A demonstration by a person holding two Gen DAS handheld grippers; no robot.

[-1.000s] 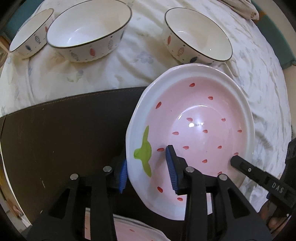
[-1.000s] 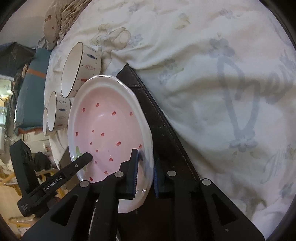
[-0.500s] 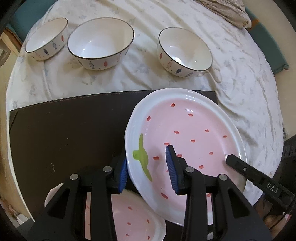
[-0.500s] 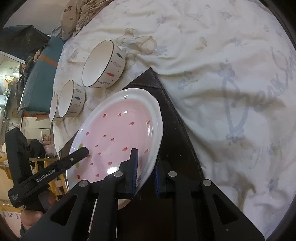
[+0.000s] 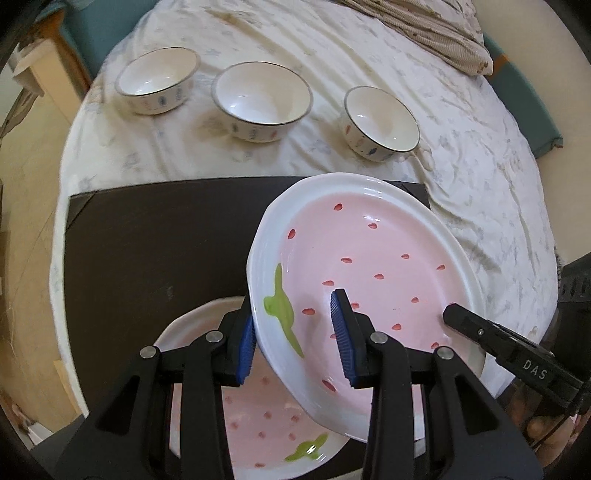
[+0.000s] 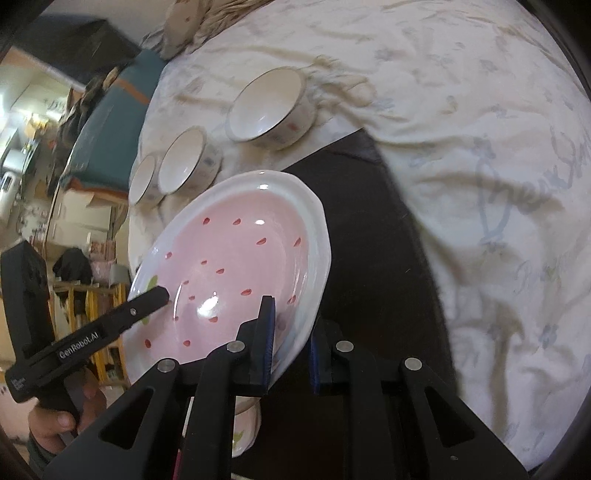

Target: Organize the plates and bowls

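A pink strawberry plate [image 5: 369,266] with a white rim is held tilted in the air by both grippers. My left gripper [image 5: 295,332] has its jaws on either side of the plate's near-left rim. My right gripper [image 6: 290,343] is shut on the opposite rim of the same plate [image 6: 236,258]; its finger [image 5: 498,339] shows in the left wrist view. A second strawberry plate [image 5: 266,417] lies below on the dark mat [image 5: 147,240]. Three white bowls [image 5: 159,86] [image 5: 262,101] [image 5: 382,123] stand in a row on the cloth beyond the mat.
The round table is covered with a pale printed cloth [image 5: 480,166]. A folded striped cloth [image 5: 436,33] lies at the far edge. Teal chair backs [image 5: 524,103] stand around the table. The left gripper's finger [image 6: 110,321] crosses the plate in the right wrist view.
Both grippers have lifted the plate up and back toward me. The bowls look farther away, and the second plate underneath has come into view.
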